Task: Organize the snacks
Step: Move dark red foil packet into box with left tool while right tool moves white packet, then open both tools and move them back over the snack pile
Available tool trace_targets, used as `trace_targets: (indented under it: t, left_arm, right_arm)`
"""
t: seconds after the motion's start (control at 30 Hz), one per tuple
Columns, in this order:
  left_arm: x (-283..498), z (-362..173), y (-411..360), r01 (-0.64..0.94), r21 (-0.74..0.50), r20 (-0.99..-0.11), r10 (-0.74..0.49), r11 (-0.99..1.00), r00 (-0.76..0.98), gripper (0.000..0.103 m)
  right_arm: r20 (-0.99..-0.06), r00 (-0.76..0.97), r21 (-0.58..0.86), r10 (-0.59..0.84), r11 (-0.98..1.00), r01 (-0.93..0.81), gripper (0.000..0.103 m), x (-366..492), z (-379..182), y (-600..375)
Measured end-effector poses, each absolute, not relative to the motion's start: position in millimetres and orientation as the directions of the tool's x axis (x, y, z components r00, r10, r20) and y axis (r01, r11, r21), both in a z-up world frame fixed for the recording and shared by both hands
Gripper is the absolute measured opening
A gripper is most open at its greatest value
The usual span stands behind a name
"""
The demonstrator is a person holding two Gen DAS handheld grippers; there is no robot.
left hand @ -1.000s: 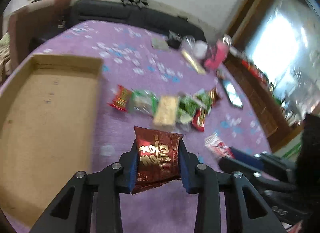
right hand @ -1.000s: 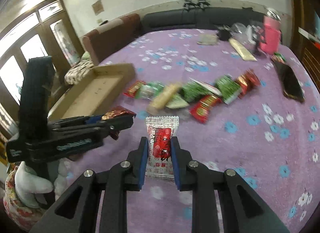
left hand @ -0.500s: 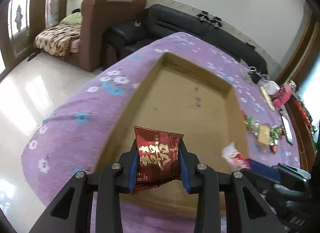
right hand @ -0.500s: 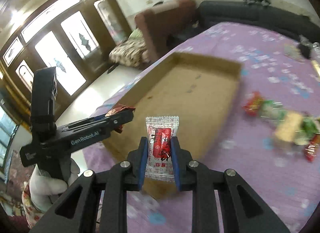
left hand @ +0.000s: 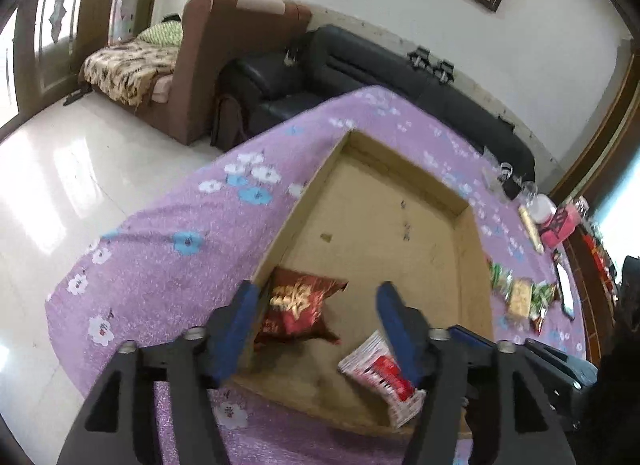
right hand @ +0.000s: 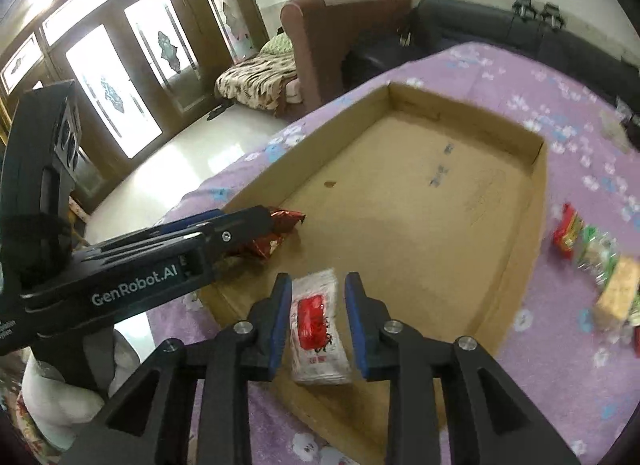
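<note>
A shallow cardboard box [left hand: 400,157] [right hand: 460,105] lies on the purple flowered tablecloth. My left gripper [left hand: 316,291] [right hand: 248,225] hangs over the box's near left corner, its jaws opening wide. The dark red snack packet [left hand: 300,309] [right hand: 276,233] lies loose on the box floor below it. Just to the right, my right gripper [right hand: 318,281] is over the box's near edge with its jaws opening. The white packet with a red label [right hand: 316,321] [left hand: 380,377] is between its pads, with a gap showing on one side.
A row of several snack packets [left hand: 520,297] [right hand: 592,257] lies on the cloth right of the box. A phone [left hand: 566,289] and a pink item [left hand: 560,221] sit farther right. The table edge drops to a tiled floor on the left, and a gloved hand [right hand: 60,397] holds the left gripper.
Both grippers swung from the snack row to the box. The left one opened and the red packet dropped into the box corner. The right jaws parted slightly around the white packet.
</note>
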State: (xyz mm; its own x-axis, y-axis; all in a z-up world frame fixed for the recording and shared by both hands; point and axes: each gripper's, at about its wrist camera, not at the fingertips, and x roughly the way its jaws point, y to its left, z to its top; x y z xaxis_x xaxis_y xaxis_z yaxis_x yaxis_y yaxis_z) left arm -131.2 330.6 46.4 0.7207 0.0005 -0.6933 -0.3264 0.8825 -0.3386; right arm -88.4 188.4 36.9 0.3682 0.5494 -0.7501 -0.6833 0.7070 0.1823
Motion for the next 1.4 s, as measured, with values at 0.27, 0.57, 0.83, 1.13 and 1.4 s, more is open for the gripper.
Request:
trace_targets:
  t: [0.27, 0.57, 0.83, 1.13, 1.4]
  left_arm:
    - [-143.8, 76.9, 318.7, -0.333, -0.317, -0.624, 0.069, 0.888, 0.778, 0.090]
    - [-137.4, 89.1, 278.0, -0.292, -0.244, -0.625, 0.080, 0.925, 0.776, 0.090]
    - [-124.8, 92.2, 238.3, -0.220, -0.218, -0.629, 0.035, 0.951, 0.776, 0.090]
    - [-106.7, 90.0, 191.4, -0.067, -0.242, -0.637, -0.106, 0.968, 0.764, 0.090]
    - [-79.9, 78.7, 135.9, 0.089, -0.204, -0.685, -0.207, 0.975, 0.698, 0.073]
  right_arm:
    - [-0.657, 0.588, -0.001, 0.471, 0.780, -0.626, 0.048, -101.8, 73.2, 157.3]
    - [-0.619, 0.722, -0.095, 0.309, 0.884, -0.459, 0.055, -89.8, 78.3, 105.7]
    - [-0.623, 0.756, -0.088, 0.200, 0.943, -0.321, 0.056, -71.3, 68.1, 47.2]
    - [-0.621, 0.752, 0.145, 0.219, 0.976, -0.164, 0.088, -33.1, 72.0, -103.0]
    - [-0.730, 0.592, 0.375, 0.341, 0.924, -0.070, 0.047, 14.9, 26.3, -156.4]
